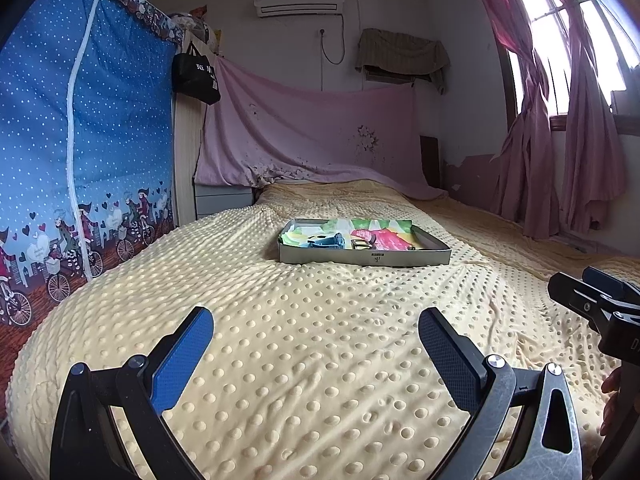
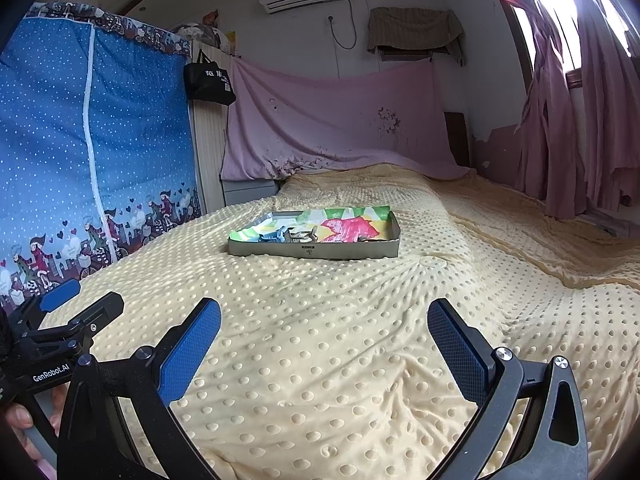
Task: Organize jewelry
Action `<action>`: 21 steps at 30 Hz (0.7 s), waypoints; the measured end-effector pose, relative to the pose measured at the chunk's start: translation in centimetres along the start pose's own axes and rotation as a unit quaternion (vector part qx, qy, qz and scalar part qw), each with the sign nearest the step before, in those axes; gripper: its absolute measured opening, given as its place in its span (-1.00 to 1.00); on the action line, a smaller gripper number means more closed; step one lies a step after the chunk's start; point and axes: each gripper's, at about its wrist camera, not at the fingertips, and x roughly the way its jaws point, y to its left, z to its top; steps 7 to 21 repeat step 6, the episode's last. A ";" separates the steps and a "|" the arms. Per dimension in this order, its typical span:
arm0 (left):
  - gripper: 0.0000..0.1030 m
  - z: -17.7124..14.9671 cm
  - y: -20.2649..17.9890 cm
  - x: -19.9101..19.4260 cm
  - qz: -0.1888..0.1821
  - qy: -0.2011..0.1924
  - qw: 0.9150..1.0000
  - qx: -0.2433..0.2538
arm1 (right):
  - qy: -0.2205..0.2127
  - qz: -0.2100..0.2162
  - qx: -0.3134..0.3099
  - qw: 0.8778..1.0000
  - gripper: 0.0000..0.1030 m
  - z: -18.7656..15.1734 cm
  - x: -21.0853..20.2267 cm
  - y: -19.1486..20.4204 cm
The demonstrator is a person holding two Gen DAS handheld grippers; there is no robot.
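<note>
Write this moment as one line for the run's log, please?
stage: start, nothing grasped | left gripper: jaws open, empty | right gripper: jaws open, empty | tray: on bed, ahead, untouched

My bed's yellow dotted blanket (image 1: pixel 320 340) fills the foreground. A blue polka-dot wardrobe (image 1: pixel 80 120) stands to my left, a black bag (image 1: pixel 196 76) hanging just beside it. Pink curtains (image 1: pixel 560 140) drape the window; an air conditioner (image 1: pixel 300 0) sits high on the wall.

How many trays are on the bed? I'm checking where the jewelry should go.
1: a shallow grey tray in the middle of the yellow blanket, ahead of both open grippers; its contents are too small to identify.
</note>
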 end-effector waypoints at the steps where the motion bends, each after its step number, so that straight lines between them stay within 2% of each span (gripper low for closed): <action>1: 1.00 0.0 0.0 0.0 0.000 0.000 1.000 0.001 | 0.000 0.000 0.000 1.000 0.98 0.0 0.0 0.0; 21: 1.00 0.0 -0.1 -0.1 0.001 -0.001 1.000 0.003 | 0.000 0.000 -0.001 1.000 0.98 0.0 0.1 0.0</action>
